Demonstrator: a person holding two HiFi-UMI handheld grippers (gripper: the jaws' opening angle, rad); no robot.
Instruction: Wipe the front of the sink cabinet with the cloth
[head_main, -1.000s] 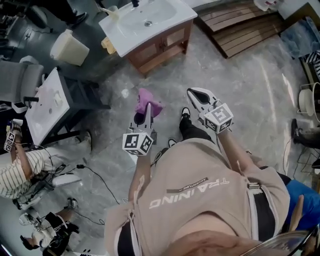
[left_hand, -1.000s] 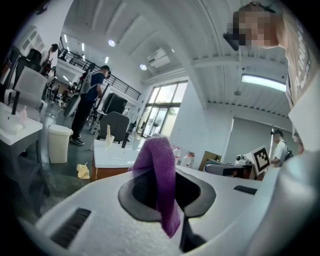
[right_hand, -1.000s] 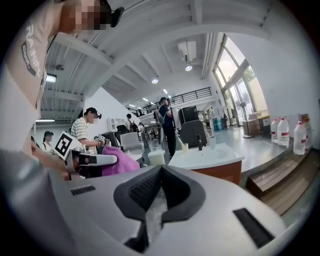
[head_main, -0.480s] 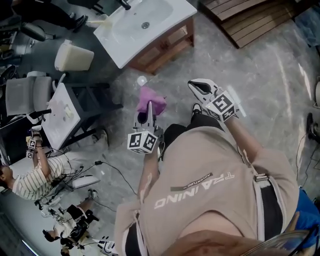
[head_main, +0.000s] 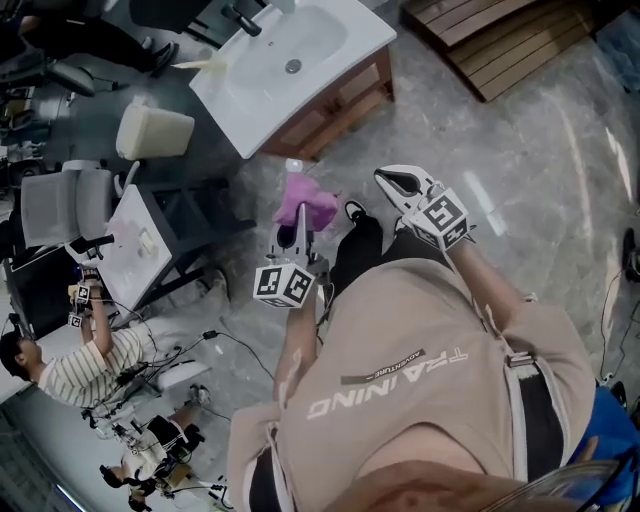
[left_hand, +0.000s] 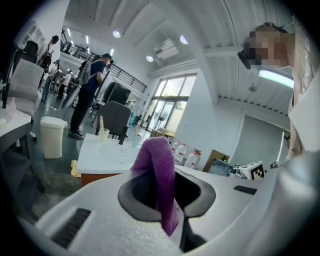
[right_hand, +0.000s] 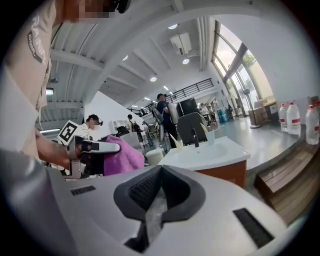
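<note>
Left hand-held gripper (head_main: 298, 226) tight on the cloth (head_main: 308, 205), right hand-held gripper (head_main: 384, 180) with jaws together, both arms forward.

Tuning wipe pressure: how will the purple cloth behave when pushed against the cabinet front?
Likely floppy: the cloth droops from the left gripper, so it should fold under pressure. Probably light and grippy, judging by its fuzzy pile.

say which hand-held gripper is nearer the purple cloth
Left. The left hand-held gripper is shut on the cloth; the right hand-held gripper is off to its right, not touching.
</note>
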